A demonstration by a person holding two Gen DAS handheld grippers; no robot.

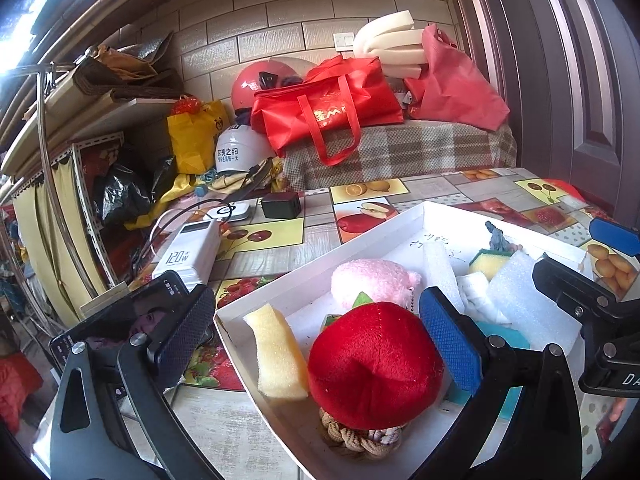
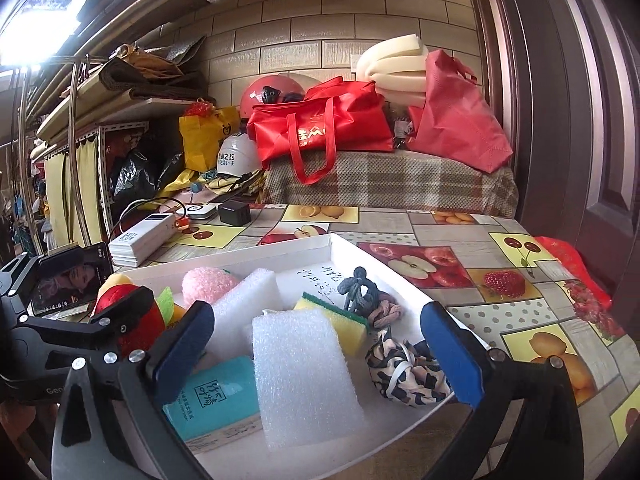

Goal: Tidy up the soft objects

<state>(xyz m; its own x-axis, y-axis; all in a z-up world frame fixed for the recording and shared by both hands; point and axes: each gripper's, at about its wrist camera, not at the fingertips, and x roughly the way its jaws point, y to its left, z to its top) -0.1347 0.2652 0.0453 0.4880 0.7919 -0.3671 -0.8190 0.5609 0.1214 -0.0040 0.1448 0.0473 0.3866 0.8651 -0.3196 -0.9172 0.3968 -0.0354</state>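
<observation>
Both claws, left (image 1: 320, 328) and right (image 2: 316, 344), gape empty over the crowded white tray (image 2: 224, 258).

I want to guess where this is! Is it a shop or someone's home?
Probably a home, in a cluttered storage corner: a fruit-print tablecloth, helmets and bags piled by a tiled wall, plus crowded shelves.

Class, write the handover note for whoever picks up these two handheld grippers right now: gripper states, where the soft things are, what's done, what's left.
Left gripper: open, holding nothing, red plush between its fingers but not pressed.
Right gripper: open, empty, over the white foam block.
White tray on the fruit-print table holds the plush, pink plush, yellow sponge strip, foam pieces, teal packet, leopard scrunchie, grey rope knot.
Done: every soft item in view sits in the tray.
Left: possibly tidying their arrangement.
</observation>
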